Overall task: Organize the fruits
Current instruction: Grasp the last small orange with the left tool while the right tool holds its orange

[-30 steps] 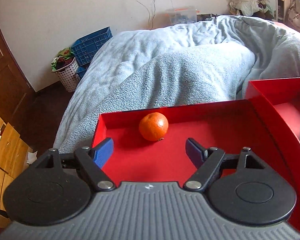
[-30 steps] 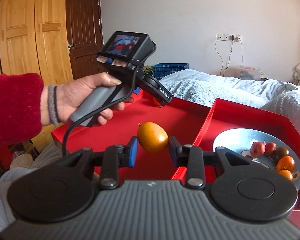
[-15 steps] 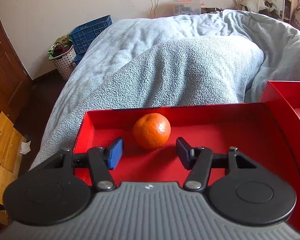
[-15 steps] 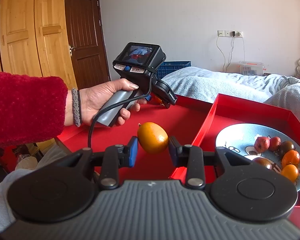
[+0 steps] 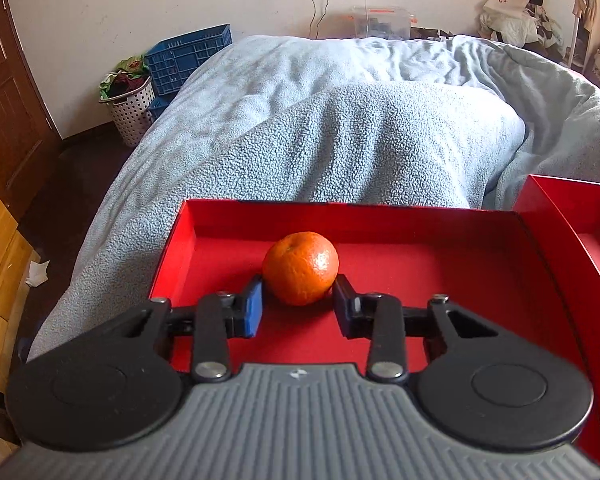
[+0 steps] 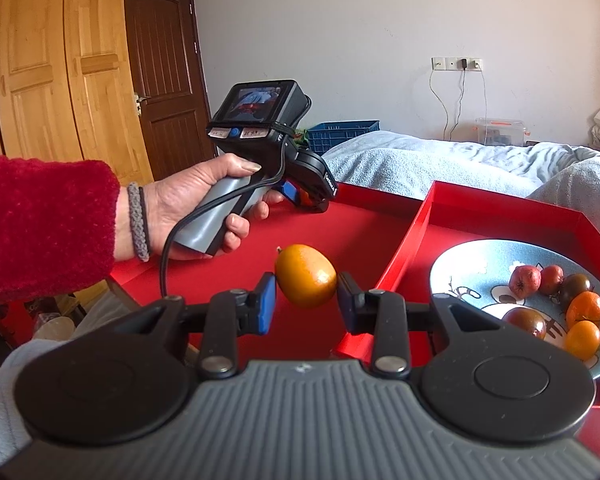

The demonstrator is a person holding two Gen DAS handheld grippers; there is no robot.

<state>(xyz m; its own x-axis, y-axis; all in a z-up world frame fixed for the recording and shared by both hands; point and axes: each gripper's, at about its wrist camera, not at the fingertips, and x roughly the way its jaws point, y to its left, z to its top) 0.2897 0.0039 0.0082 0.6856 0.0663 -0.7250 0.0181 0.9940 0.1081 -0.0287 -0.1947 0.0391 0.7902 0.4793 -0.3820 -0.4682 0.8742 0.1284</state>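
Left gripper (image 5: 298, 303) had its fingers closed in on either side of the tangerine (image 5: 300, 268), which sat straight ahead near the far left corner of the red tray (image 5: 440, 292); a second earlier they stood wide apart and short of it. Right gripper (image 6: 306, 300) clamped a yellow-orange fruit (image 6: 306, 275) aloft, left of the bowl (image 6: 460, 264), unchanged.

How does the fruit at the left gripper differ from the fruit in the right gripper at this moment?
The tangerine is round, deep orange and dimpled; the yellow-orange fruit is oval and smooth. The tangerine rests on the floor of the red tray, while the oval fruit is held in the air. The left gripper brackets the tangerine; whether it is clamped is unclear. The right gripper grips its fruit. Both sit between blue-padded fingers.
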